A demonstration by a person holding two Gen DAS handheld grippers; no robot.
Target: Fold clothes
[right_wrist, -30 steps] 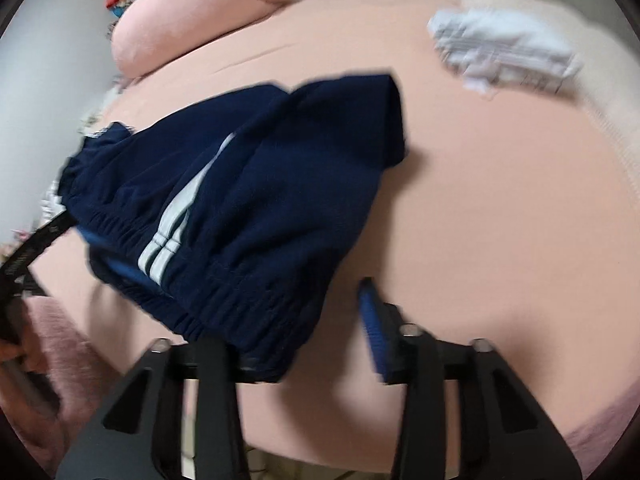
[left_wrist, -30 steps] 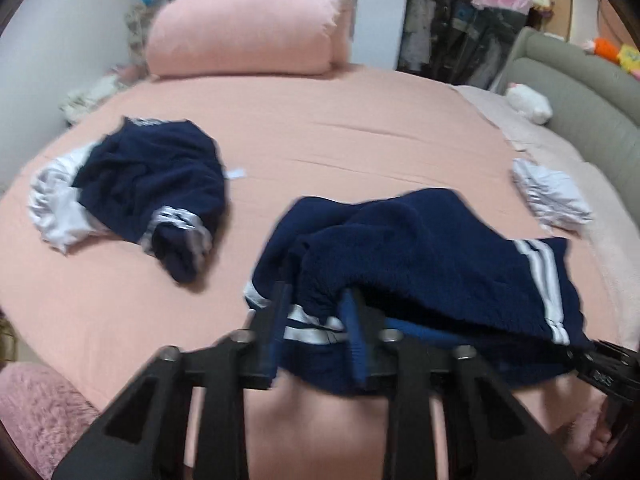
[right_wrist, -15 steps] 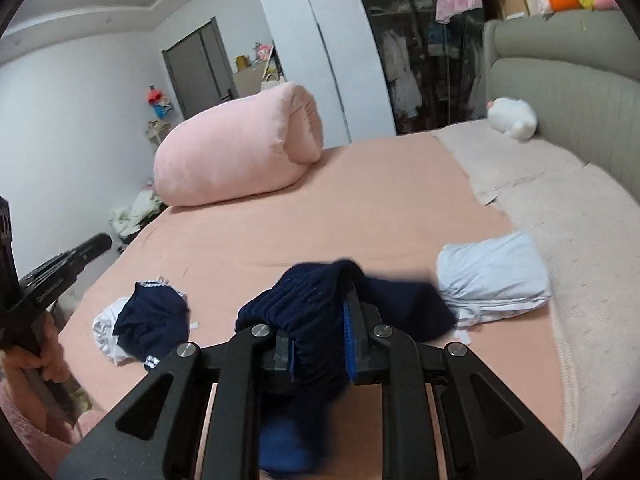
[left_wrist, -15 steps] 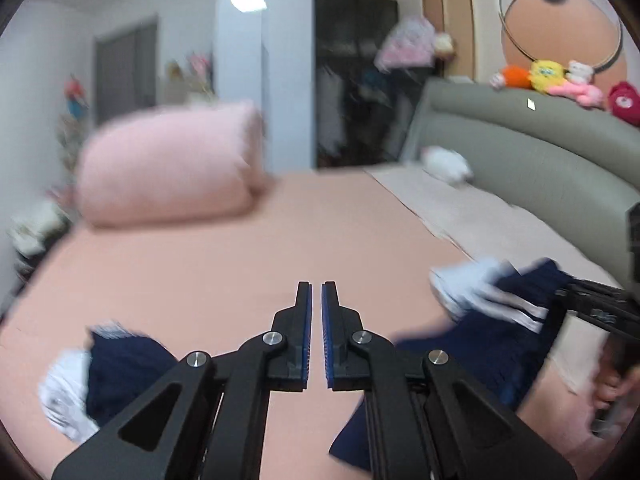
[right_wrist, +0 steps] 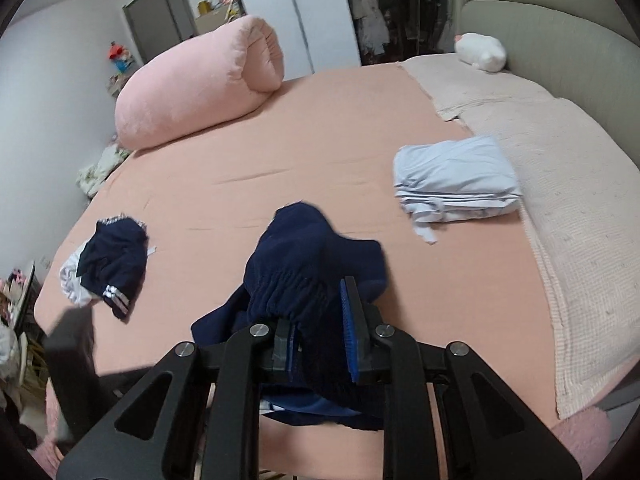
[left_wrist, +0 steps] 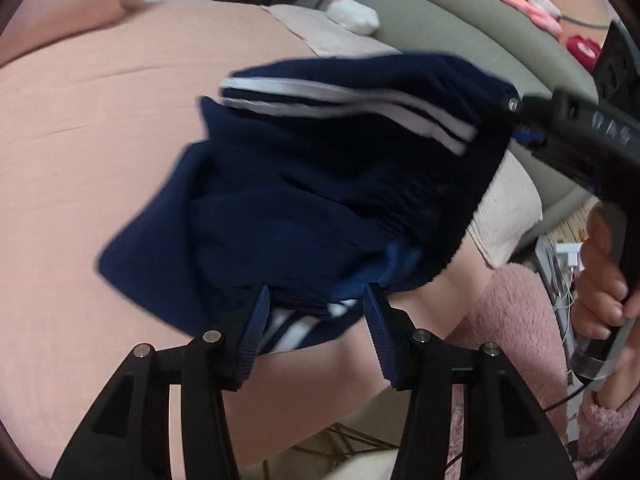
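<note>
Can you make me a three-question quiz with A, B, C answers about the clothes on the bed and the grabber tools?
1. Where is the folded pale blue garment?
A. on the bed, over to the right
B. on the floor
C. on top of the rolled pink blanket

2. What colour are the stripes on the navy shorts?
A. red
B. white
C. yellow

3. What is the right tool doing?
A. hanging open and empty
B. pinching the pink blanket
C. clamped on the navy shorts

Answers:
1 A, it lies on the sheet near the beige cover.
2 B, white bands cross the dark cloth.
3 C, navy cloth is bunched between its pads.
</note>
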